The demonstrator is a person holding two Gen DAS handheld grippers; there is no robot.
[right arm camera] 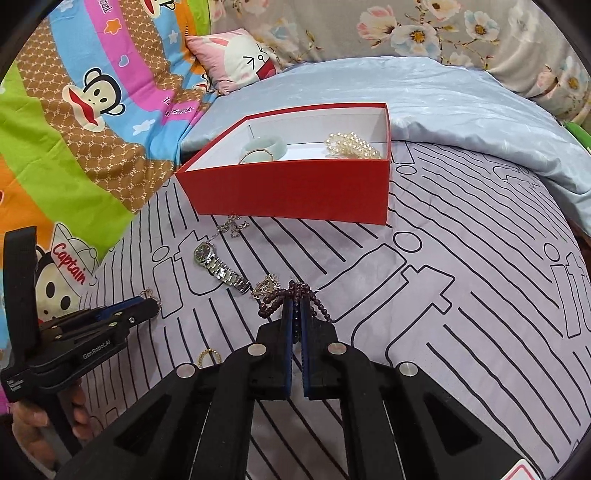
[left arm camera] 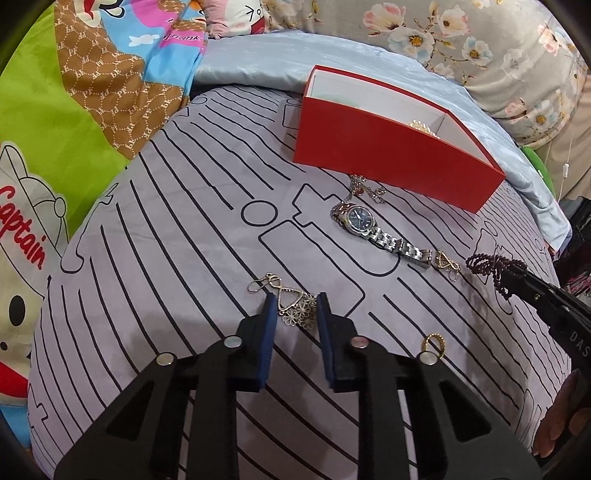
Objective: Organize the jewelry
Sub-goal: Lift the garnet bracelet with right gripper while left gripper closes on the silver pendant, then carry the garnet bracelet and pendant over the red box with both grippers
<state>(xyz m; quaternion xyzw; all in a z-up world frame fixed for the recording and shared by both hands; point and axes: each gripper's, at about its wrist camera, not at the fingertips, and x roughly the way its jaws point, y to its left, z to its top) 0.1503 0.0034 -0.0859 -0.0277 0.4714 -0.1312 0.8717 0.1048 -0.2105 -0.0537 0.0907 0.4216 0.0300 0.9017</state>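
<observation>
My left gripper is shut on a silver flower earring that lies on the sheet, a pad against each side. My right gripper is shut on a dark purple bead bracelet, whose loops hang off both sides of the tips; it also shows at the right of the left wrist view. Beyond stands an open red box holding a jade bangle and pearls. On the sheet lie a steel watch, a silver chain, a gold earring and a gold ring.
Everything rests on a grey bedsheet with black lines. A cartoon quilt borders it on the left. A pale blue blanket and floral bedding lie behind the box. A person's hand holds the left gripper's handle.
</observation>
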